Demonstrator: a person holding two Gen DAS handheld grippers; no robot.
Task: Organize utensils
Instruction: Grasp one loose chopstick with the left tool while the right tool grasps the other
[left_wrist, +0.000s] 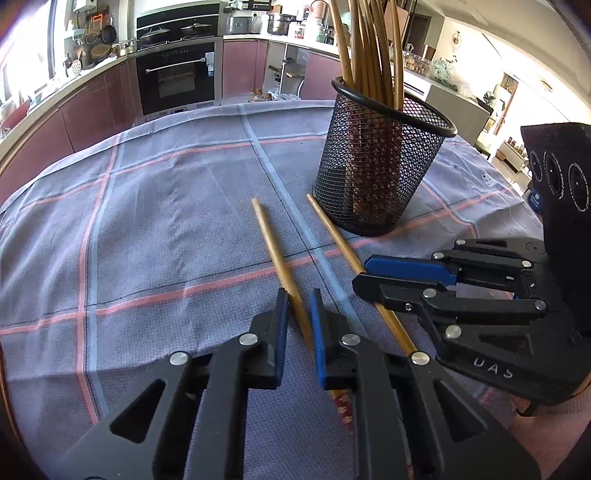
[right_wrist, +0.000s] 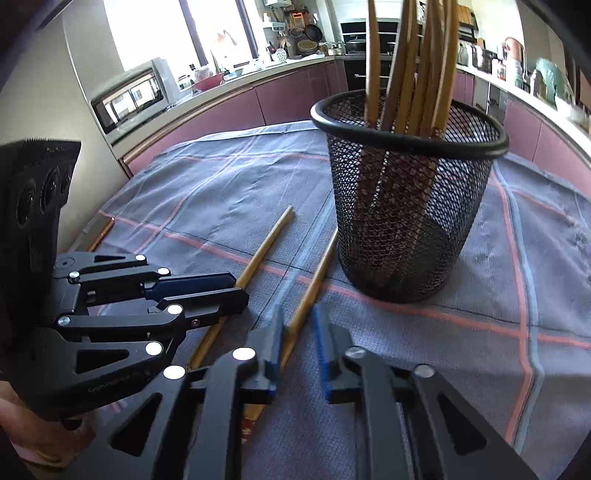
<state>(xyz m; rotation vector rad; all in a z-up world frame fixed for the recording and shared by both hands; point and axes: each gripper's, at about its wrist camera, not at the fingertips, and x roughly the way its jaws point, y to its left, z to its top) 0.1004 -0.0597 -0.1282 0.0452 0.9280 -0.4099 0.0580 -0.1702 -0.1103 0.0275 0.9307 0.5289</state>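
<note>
My left gripper (left_wrist: 298, 325) hung low over the checked cloth (left_wrist: 155, 206), its blue pads (left_wrist: 281, 332) set a narrow way apart with the near end of one loose chopstick (left_wrist: 279, 266) lying between them. I could not tell whether the pads touched the wood. That stick ran away from me toward the middle of the table. The second chopstick (left_wrist: 343, 254) lay just to its right, its far tip close to the foot of the black mesh cup (left_wrist: 376, 162).

My right gripper (right_wrist: 300, 343) was likewise narrowly parted, straddling the near end of that second stick (right_wrist: 314, 288); again, contact was too close to judge. From its own camera, the left gripper (right_wrist: 229, 291) sat just beside it on the left, over the other stick (right_wrist: 258, 258), so the two tools were crowded together with little room between them.

The cup (right_wrist: 406, 206) stood upright ahead and to the right, its rim (right_wrist: 406, 136) round and open, with a sheaf of chopsticks (right_wrist: 417, 55) standing in it and fanning upward. Free room lay on the cloth to the left of the sticks and to the right of the cup. The table's left edge (right_wrist: 107, 225) showed past the cloth, with the kitchen cabinets (left_wrist: 92, 107) beyond.
</note>
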